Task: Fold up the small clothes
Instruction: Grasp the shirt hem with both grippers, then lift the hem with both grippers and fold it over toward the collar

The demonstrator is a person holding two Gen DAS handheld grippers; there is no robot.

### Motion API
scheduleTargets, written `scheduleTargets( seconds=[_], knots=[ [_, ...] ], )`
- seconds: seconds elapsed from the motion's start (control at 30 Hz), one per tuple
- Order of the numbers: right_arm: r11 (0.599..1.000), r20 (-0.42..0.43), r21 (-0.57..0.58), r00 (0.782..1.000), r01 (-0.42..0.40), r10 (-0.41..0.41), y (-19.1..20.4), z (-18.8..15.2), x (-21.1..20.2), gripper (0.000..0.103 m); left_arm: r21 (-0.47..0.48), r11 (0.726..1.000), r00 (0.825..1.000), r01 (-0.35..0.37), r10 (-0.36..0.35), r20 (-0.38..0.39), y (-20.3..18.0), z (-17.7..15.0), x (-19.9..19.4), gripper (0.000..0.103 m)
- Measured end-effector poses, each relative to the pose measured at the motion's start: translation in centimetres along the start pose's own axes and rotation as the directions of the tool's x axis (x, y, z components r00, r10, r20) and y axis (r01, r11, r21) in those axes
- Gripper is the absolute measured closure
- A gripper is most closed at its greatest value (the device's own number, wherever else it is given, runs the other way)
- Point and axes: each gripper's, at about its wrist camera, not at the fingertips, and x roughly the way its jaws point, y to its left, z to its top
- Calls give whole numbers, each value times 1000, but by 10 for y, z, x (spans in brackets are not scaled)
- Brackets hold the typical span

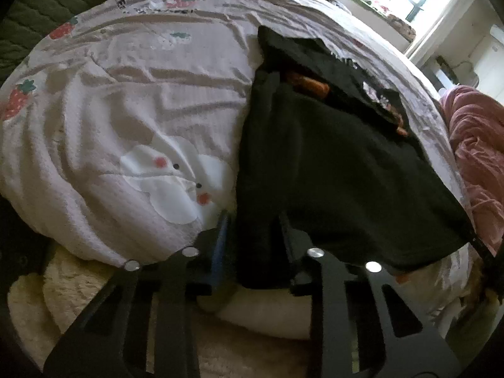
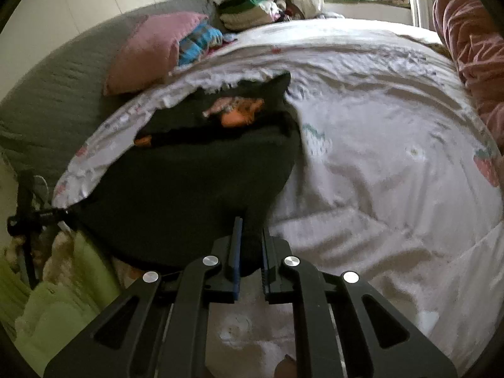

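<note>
My left gripper [image 1: 252, 220] and right gripper [image 2: 250, 223] are each clamped on a near corner of the black garment [image 1: 330, 163], which lies on the white bedspread [image 1: 141, 94], its near edge stretched between them.

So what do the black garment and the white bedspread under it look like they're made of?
The black garment looks like a soft matte knit, probably cotton jersey: it drapes limply, shows no sheen and carries an orange print. The white bedspread looks like a textured cotton weave, maybe waffle or seersucker: fine puckered ridges and printed strawberries show. Neither fibre can be confirmed by sight.
</note>
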Motion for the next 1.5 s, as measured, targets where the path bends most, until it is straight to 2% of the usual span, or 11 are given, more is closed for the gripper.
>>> scheduleTargets(
  seconds=[0.17,0.57,1.13,1.37,1.5],
  knots=[
    [1000,67,0,998,-20,20,0,16,-13,94,-18,999,999,39,-39,25,3,6,-12,99],
    [998,163,-3,985,-59,58,-3,43,-25,94,-16,998,993,66,-64,95,-13,37,-36,99],
    [998,257,-13,964,-61,62,-10,94,-25,94,-5,1000,987,5,-4,164,-35,94,-46,99],
    [999,274,-17,961,-35,38,-11,115,-16,94,-48,999,982,-8,17,190,-36,116,-36,99],
    [1000,281,-11,959,-30,31,-13,125,-9,94,-38,999,982,-19,26,189,-40,128,-30,99]
  ],
)
